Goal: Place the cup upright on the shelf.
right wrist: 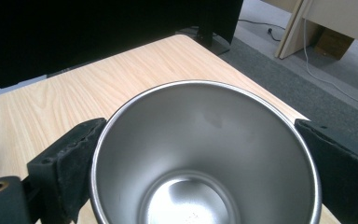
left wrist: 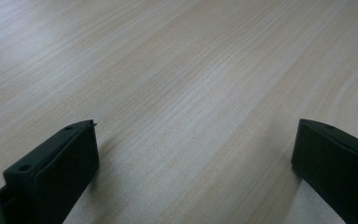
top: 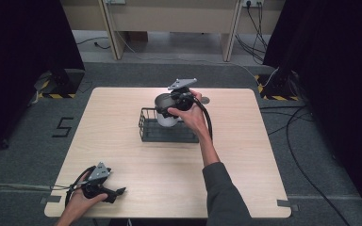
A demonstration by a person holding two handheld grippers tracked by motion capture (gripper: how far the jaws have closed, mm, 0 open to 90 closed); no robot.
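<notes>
In the high view the right gripper (top: 169,104), a black two-jaw tool topped by a grey three-cornered plate, reaches over the far middle of the light wooden table (top: 122,155); its jaws close around a shiny steel cup with a white outer wall (top: 166,113), which stands upright in the far right part of a black wire basket (top: 147,131); whether the cup's base rests on the basket floor or hangs just above it cannot be told; the person's right hand (top: 191,115) grips the tool from behind, the dark grey sleeve (top: 224,195) running back to the near edge. In the right gripper view the two black pads press against opposite sides of the cup's rim (right wrist: 205,86), the polished inside wide open to the camera and empty, the table's far corner and grey carpet behind it. The left gripper (top: 115,194) lies low at the near left corner of the table, held in the left hand (top: 78,203); in the left gripper view its jaws stand wide apart with bare wood grain between them, holding nothing; a small round grey disc (top: 204,100) sits on the table just beyond the right hand.
</notes>
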